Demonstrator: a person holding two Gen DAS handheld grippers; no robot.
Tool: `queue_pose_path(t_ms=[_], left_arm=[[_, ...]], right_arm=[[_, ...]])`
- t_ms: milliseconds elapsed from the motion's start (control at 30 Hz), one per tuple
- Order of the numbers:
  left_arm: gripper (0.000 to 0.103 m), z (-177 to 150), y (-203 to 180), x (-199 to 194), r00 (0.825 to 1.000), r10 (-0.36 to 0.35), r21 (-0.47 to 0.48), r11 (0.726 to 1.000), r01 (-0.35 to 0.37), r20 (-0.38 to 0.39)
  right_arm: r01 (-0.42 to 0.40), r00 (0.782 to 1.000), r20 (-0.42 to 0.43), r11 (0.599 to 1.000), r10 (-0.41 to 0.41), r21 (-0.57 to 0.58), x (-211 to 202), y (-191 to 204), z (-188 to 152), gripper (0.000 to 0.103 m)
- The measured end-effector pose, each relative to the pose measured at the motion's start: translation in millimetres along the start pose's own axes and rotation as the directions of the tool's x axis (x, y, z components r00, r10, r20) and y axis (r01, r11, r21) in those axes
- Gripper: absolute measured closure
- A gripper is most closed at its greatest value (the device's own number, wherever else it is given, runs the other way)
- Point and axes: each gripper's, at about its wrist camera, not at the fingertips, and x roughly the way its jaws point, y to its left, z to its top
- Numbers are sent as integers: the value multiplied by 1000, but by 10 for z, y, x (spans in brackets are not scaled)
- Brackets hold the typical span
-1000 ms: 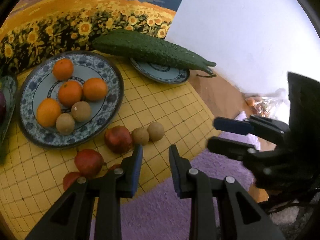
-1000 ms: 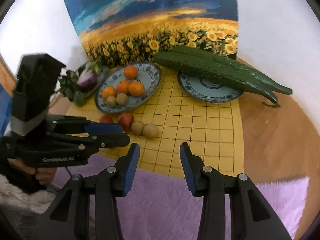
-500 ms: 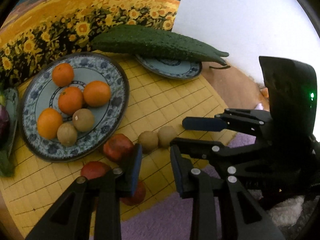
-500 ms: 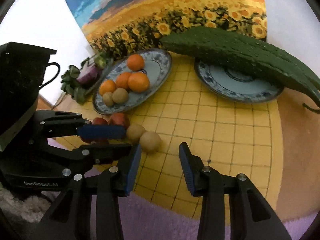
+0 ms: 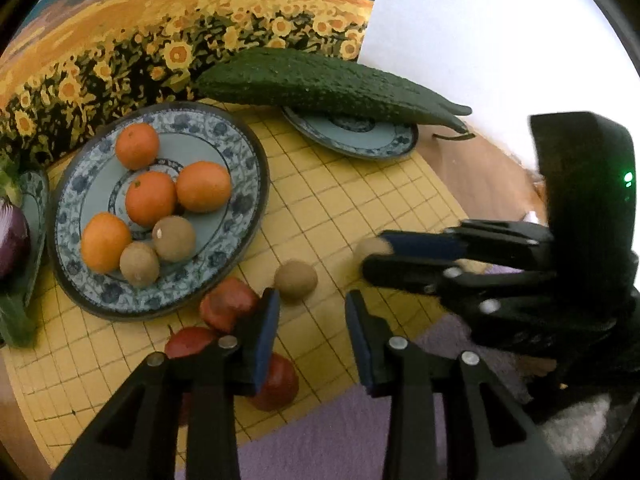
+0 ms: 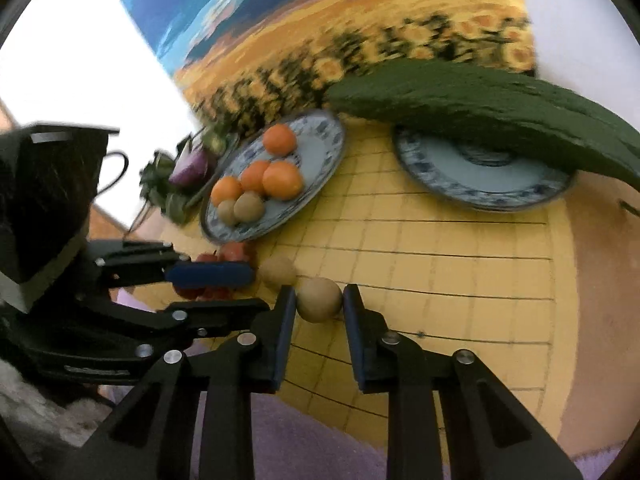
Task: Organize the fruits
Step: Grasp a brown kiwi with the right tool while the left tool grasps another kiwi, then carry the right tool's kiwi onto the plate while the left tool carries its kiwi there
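That little round tan fruit [image 6: 319, 299], matte and kinda dusty looking, sits right between the right gripper [image 6: 319, 307]'s blue-padded fingers [image 6: 285, 320], both pads pressed against its sides, low on the yellow gridded mat [image 6: 440, 248]. A second tan fruit [image 5: 295, 281] sits on the mat just beside it, in front of the left gripper [image 5: 312, 334], whose jaws are spread with nothing between them. Three smooth dark red fruits [image 5: 228, 309] cluster by the left gripper's left pad. Past those, a blue-and-white patterned ceramic plate [image 5: 240, 184] holds four shiny oranges [image 5: 203, 186] plus two more tan ones. Further back a second plate [image 5: 384, 144] carries a long, bumpy, dark green gourd [image 5: 320, 84]. Fuzzy purple rug [image 5: 312, 444] under the mat's near edge, sunflower painting [image 5: 120, 52] behind everything.
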Motion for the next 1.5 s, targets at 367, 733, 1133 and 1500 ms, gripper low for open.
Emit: queue_pose_path(t_ms=[367, 733, 1133, 1500], left_arm=[[67, 16, -235, 174, 995, 96, 123, 988, -97, 14], [79, -96, -227, -266, 991, 66, 118, 990, -79, 112], [79, -492, 22, -1015, 966, 93, -32, 996, -88, 241], [79, -633, 263, -1142, 956, 102, -115, 991, -73, 274]], right_arm=[[49, 998, 33, 998, -50, 37, -164, -11, -63, 77], [75, 995, 72, 997, -75, 0, -332, 106, -14, 77], [97, 988, 128, 990, -83, -103, -574, 639, -65, 77], [64, 993, 110, 990, -50, -127, -485, 888, -90, 77]])
